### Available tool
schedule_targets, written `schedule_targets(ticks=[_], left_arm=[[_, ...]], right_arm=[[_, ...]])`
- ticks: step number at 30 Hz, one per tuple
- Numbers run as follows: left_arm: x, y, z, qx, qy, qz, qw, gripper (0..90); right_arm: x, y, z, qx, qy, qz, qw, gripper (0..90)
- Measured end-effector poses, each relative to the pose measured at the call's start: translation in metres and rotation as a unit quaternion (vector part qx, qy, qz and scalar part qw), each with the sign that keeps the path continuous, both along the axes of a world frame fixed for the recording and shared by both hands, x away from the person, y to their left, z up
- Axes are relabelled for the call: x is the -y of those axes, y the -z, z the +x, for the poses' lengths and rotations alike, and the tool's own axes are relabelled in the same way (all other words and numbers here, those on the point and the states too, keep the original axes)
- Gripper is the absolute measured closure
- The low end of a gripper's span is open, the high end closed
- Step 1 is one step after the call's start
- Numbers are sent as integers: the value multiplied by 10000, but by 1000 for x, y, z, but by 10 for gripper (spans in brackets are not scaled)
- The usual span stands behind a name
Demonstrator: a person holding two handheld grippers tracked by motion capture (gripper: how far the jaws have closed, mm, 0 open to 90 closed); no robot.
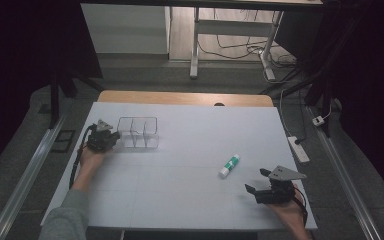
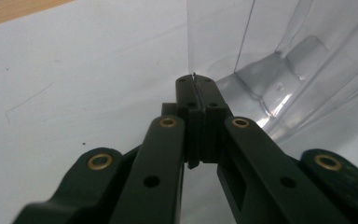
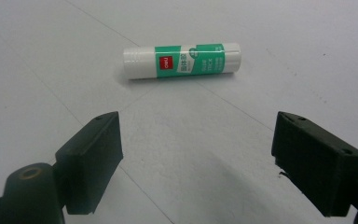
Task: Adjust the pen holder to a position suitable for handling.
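At the left side of the white tabletop [image 1: 190,150], the person's left hand [image 1: 87,159] holds the left gripper [image 1: 114,134] against the near-left end of a clear plastic organiser box with inner dividers [image 1: 138,132]. In the left gripper view its black jaws are pressed together with the thin transparent wall of that box [image 2: 261,70] pinched between their tips, so the box is gripped by its edge. The box stands upright on the tabletop, towards the left and the far half of the white surface; a strip of bare wooden table edge [image 1: 185,98] shows beyond the white sheet.

Moving right, a green-and-white glue stick [image 1: 229,165] lies on its side on the tabletop, right of centre and nearer the person, well apart from the box. In the high view it lies slanted, its white cap end pointing towards the near-left. In the right gripper view the same glue stick [image 3: 182,60] lies crosswise ahead of the jaws, with red and white print on its green label.

Farther right, near the front right corner, the person's right hand [image 1: 290,212] holds the right gripper [image 1: 257,181] low over the tabletop. Its jaws are spread wide with nothing between them, and they point towards the glue stick, which lies near but not touching.
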State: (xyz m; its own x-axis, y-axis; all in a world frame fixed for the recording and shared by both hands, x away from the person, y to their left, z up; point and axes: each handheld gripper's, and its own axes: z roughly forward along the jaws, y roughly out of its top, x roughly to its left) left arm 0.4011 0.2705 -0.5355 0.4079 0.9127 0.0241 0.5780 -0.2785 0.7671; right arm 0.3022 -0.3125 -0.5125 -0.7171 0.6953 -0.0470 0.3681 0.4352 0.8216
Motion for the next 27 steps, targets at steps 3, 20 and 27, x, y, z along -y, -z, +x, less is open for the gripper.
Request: schedule_targets(ticks=[3,20,27], left_arm=[[2,0,0,-22,9,-93,10000,891],[26,-1,2,-49,379,63,9993,890],[34,-2,1,-61,512,92,9986,890]], right_arm=[[0,0,0,-6,12,10,10000,158],[0,0,-1,-20,-9,10,10000,158],[0,0,0,-23,-10,-19,10000,159]])
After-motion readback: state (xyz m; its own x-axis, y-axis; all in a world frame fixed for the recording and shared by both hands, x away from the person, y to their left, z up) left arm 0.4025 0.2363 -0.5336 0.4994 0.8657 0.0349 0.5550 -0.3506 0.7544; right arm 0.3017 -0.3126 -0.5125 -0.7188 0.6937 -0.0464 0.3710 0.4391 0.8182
